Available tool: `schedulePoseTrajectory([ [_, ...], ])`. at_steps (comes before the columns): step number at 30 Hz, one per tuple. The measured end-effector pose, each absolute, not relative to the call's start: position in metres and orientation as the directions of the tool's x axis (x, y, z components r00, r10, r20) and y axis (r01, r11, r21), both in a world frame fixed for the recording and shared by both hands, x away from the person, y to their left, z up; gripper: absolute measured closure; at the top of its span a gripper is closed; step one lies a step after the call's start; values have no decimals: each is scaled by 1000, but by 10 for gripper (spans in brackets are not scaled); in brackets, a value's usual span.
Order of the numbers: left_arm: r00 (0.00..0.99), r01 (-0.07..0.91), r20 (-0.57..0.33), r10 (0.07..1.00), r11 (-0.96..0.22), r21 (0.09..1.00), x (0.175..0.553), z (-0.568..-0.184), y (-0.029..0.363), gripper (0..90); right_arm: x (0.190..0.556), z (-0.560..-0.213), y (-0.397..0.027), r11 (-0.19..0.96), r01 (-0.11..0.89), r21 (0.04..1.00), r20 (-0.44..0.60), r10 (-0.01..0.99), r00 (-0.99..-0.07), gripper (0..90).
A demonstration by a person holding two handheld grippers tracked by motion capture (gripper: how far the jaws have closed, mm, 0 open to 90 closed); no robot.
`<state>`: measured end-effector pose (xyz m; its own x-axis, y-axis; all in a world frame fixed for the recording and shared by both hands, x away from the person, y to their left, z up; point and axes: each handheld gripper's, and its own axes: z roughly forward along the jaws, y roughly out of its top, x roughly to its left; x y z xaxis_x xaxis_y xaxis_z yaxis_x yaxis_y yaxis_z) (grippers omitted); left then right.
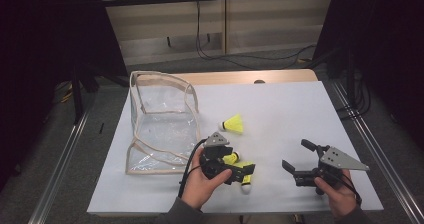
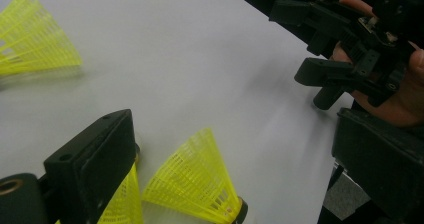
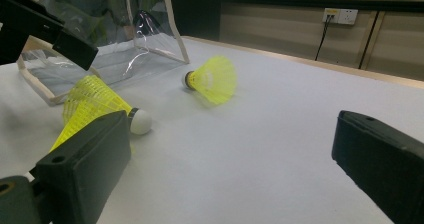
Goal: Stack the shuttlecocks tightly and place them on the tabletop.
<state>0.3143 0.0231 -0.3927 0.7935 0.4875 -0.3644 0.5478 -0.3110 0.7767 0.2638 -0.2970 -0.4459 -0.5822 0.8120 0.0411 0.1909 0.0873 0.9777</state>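
Two yellow shuttlecocks (image 1: 243, 172) lie close together near the front edge of the table (image 1: 280, 109), right at the left gripper (image 1: 239, 173). In the left gripper view one plastic skirt (image 2: 192, 176) sits between the wide-parted jaws and the other is tucked just beside the left jaw; nothing is clamped yet. A third shuttlecock (image 1: 234, 124) rests farther back toward the middle of the table, near the mouth of the clear bag (image 1: 160, 121) at the left side. The right gripper (image 1: 296, 161) hangs over the front right part of the table with jaws spread and empty.

These will be very light and a little springy — the mesh skirt likely flexes and may crumple under a hard squeeze, and the rounded white cork (image 3: 140, 121) looks smooth enough to slip. I would judge the safest hold to be low on the skirt, just above the cork, where the cone is narrow and stiffest — closing gently.
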Motion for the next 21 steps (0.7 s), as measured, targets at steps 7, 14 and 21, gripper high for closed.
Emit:
schedulePoseTrajectory([
  [7, 803, 536, -352, 482, -323, 780, 310, -393, 26, 41, 264, -446, -297, 91, 193, 977, 40, 812, -582, 17],
  [14, 807, 535, -354, 473, -332, 777, 307, -394, 27, 41, 263, -446, -297, 94, 192, 977, 37, 810, -585, 17],
  [21, 812, 524, -335, 478, -344, 779, 304, -393, 30, 41, 263, -445, -298, 99, 186, 978, 30, 809, -587, 17],
])
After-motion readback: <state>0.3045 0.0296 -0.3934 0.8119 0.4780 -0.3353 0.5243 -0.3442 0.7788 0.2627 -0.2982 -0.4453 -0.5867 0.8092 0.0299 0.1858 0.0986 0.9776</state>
